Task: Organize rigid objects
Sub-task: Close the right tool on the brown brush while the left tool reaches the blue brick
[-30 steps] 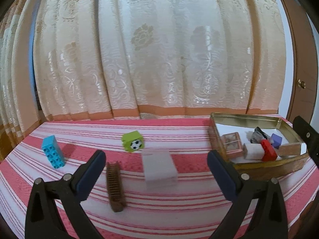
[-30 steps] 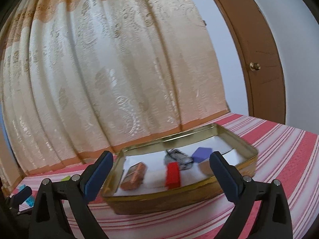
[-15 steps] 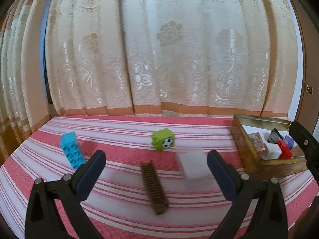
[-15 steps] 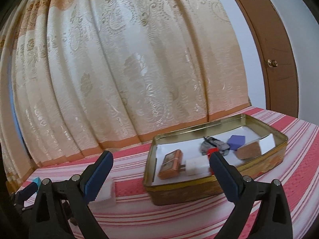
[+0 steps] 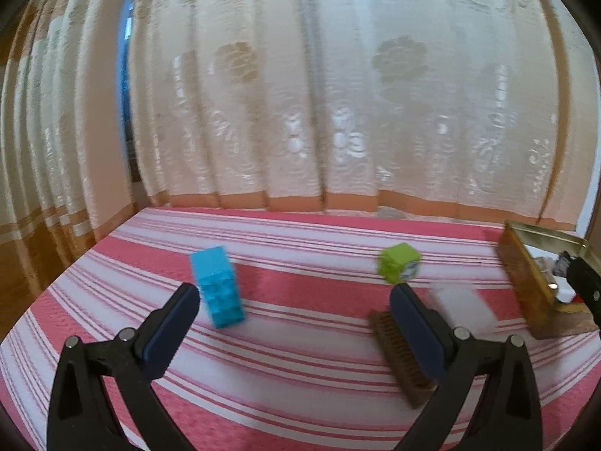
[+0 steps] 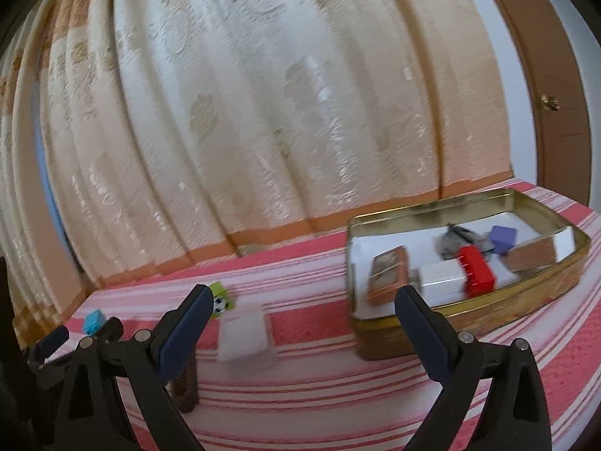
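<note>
On the red-and-white striped cloth lie a blue brick (image 5: 219, 289), a green cube with a football print (image 5: 399, 268), a brown comb (image 5: 400, 360) and a clear plastic box (image 5: 462, 310). My left gripper (image 5: 295, 302) is open and empty, the blue brick just beyond its left finger. My right gripper (image 6: 300, 306) is open and empty, in front of the clear box (image 6: 246, 332) and the gold tin (image 6: 556, 278). The tin holds a red brick (image 6: 477, 270), a purple cube (image 6: 503, 236), a white block (image 6: 439, 280) and brown blocks.
A patterned cream curtain (image 5: 300, 94) hangs close behind the table's far edge. A brown door (image 6: 552, 86) with a knob stands at the right. The tin's corner (image 5: 522, 274) sits at the far right of the left wrist view. The left gripper (image 6: 49, 342) shows at far left.
Both cameras have swung left. The blue brick has come toward the middle of the left view and the tin has slid to its right edge. Both grippers stay open.
</note>
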The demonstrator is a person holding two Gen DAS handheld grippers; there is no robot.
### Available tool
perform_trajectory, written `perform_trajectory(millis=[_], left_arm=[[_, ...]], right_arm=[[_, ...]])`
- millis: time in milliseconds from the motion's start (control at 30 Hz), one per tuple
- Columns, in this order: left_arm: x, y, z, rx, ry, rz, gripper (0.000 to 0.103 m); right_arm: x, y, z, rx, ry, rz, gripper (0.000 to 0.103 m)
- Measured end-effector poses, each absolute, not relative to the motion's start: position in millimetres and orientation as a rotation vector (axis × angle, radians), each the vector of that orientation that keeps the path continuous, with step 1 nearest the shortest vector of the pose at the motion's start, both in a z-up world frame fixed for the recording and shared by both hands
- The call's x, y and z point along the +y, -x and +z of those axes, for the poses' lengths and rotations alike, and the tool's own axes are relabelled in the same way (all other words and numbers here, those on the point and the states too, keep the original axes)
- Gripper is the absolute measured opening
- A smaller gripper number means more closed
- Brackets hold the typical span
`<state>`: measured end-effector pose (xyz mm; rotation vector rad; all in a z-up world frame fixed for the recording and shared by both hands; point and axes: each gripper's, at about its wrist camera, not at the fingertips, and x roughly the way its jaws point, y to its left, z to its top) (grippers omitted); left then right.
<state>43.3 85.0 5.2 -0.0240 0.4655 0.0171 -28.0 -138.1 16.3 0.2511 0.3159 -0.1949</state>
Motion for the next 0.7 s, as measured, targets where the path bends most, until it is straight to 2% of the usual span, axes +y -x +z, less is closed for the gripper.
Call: perform_trajectory(millis=[167,233,367,567,700], left_arm=[[114.8,-56.2,0.7,0.498,0.063,0.077,0.103],[122.9,-58.6,0.2,0.497,0.058,0.109,0.103],[138.4,-64.3,-2.6,0.515,0.066,0.135,0.103],[159.6,-69.8,-6.8,0.557,0.153,0.122,0.103],[161.3,-72.4,-9.4,0.573,0.173,0.117,0.103]], right_arm=[[-121.6,11.7,10.3,0.388,-0.250,-0.125,0.099],[-111.3,4.0,7.2,0.425,-0.245,-0.071,0.095],[-86.7,-13.5,-1.2,0.527,-0.199,0.037,0.067],[-55.5,-37.4,-13.0,0.640,-0.158,0.134,0.065],[-35.4,-52.2,-23.8,0.731,-0.085,0.165,0.053]])
